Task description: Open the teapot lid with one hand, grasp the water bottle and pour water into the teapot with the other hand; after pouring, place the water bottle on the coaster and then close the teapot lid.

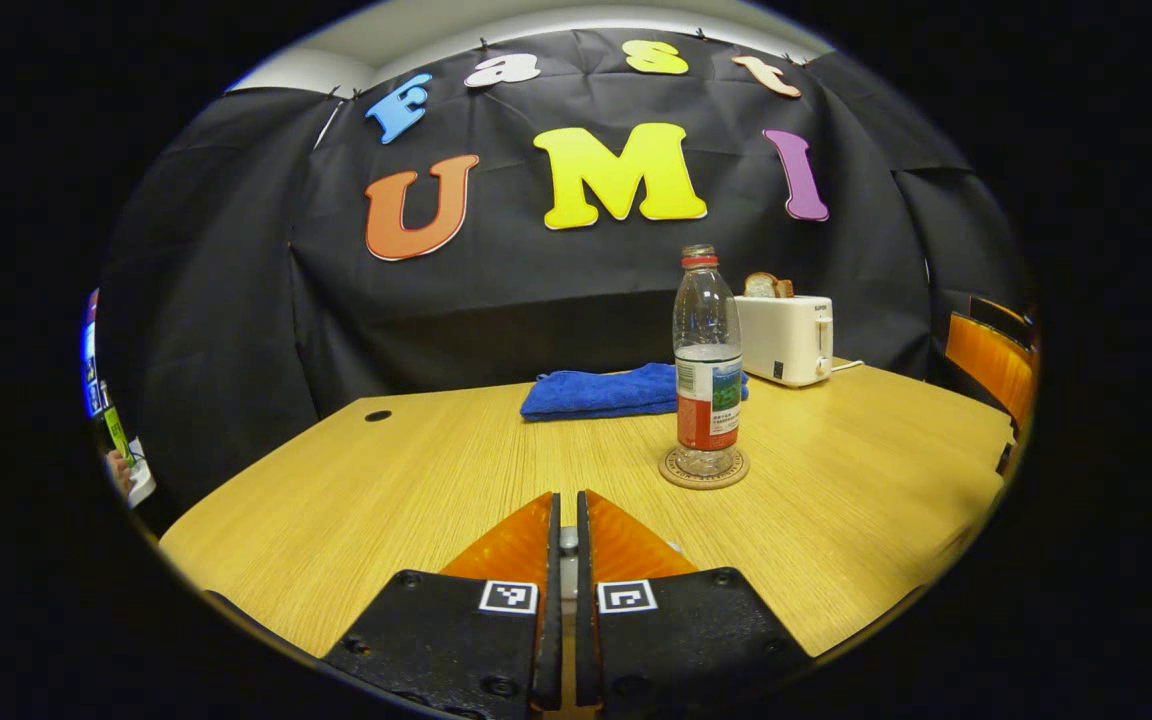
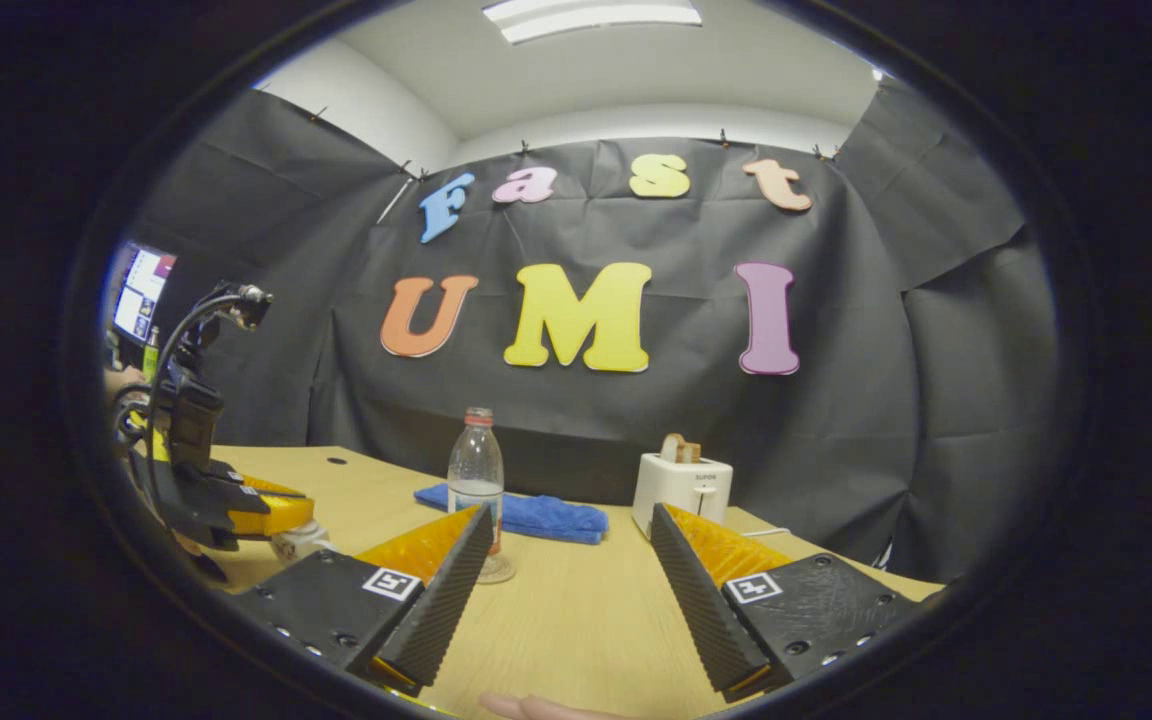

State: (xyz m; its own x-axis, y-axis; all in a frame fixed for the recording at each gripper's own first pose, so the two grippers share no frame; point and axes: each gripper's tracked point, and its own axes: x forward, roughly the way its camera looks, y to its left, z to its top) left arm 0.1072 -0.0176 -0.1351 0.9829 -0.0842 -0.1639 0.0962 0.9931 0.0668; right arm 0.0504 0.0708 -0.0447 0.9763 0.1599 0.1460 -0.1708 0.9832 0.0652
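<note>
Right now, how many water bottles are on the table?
1. The water bottle stands upright on the round coaster, in front of the blue towel and the toaster. More may be hidden.

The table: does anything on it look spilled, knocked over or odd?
Nothing stands out. The water bottle stands upright on the coaster, the blue towel lies folded behind it, and the toaster holds bread. No spill shows on the table.

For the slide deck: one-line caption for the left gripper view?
Left gripper, fingers nearly closed, faces the water bottle standing on its coaster, with a blue towel and toaster behind.
</note>
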